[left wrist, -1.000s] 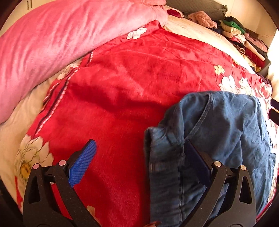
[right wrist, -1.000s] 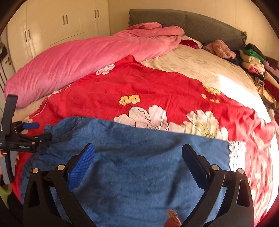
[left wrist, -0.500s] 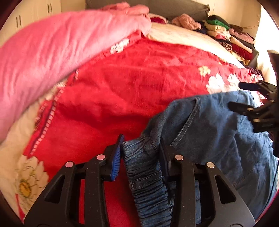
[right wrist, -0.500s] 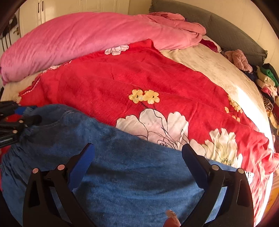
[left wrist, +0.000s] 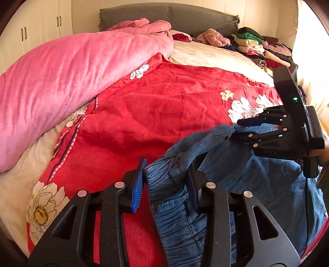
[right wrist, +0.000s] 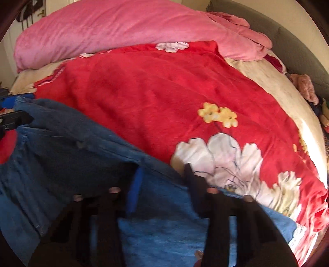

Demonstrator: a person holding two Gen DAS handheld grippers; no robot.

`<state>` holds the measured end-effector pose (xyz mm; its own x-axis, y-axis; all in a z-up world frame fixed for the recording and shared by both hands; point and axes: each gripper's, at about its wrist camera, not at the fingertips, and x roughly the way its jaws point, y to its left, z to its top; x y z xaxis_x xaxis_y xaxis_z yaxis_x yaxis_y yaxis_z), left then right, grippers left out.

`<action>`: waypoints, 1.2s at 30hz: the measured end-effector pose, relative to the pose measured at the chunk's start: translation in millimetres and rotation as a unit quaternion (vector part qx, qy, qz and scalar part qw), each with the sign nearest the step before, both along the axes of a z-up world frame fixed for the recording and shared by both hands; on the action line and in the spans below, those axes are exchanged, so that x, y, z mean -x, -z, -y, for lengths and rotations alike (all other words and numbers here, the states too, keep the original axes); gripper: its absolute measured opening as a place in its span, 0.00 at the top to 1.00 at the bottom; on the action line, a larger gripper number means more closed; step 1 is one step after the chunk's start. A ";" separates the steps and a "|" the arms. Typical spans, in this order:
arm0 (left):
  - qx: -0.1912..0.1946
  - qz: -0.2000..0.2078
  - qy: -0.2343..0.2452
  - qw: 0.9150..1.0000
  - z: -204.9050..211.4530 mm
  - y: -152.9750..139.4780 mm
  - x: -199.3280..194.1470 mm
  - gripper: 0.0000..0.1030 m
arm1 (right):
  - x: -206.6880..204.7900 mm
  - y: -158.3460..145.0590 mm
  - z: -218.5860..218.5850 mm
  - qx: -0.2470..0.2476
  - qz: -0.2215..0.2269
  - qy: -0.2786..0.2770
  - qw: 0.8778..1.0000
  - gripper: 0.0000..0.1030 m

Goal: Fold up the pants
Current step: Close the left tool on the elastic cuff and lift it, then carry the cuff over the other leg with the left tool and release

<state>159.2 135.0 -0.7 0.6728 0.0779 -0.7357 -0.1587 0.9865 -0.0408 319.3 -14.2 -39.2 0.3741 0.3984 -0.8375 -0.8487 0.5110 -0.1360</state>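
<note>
Blue denim pants (left wrist: pixel 257 180) lie on the red flowered blanket (left wrist: pixel 160 111) at the near right. My left gripper (left wrist: pixel 166 182) is shut on the bunched elastic waistband (left wrist: pixel 164 180) and holds it a little above the blanket. My right gripper (left wrist: pixel 238 128), seen from the left wrist view, has its jaws around the pants' far edge. In the blurred right wrist view the pants (right wrist: pixel 160 226) fill the lower left, and my right gripper (right wrist: pixel 162 180) has narrowed around the denim edge; the left gripper (right wrist: pixel 14 121) shows at the far left.
A thick pink duvet (left wrist: pixel 72 78) lies along the left of the bed. A pile of folded clothes (left wrist: pixel 257 47) sits at the far right by the grey headboard (left wrist: pixel 168 18). White wardrobe doors (left wrist: pixel 41 30) stand behind.
My left gripper closed on the waistband and lifted it. My right gripper moved left to the pants' edge and its jaws narrowed from wide open.
</note>
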 end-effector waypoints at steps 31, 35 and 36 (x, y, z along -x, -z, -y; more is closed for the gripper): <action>0.038 0.044 0.063 0.996 39.2 -26.3 123.7 0.72 | 226.5 -78.0 157.1 -0.185 -0.036 0.021 0.982 0.93; 0.036 0.023 0.064 0.997 44.4 -16.8 139.8 0.72 | 250.2 -65.9 158.5 -0.174 -0.053 0.012 0.983 0.93; 0.035 0.019 0.064 0.997 45.1 -14.7 142.9 0.72 | 255.7 -62.8 158.6 -0.169 -0.053 0.008 0.984 0.93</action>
<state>16.2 90.0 14.0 0.7008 -0.0614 -0.7107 -0.0288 0.9930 -0.1142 63.6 -172.7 23.5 0.2997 0.6558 -0.6928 -0.8408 0.5248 0.1330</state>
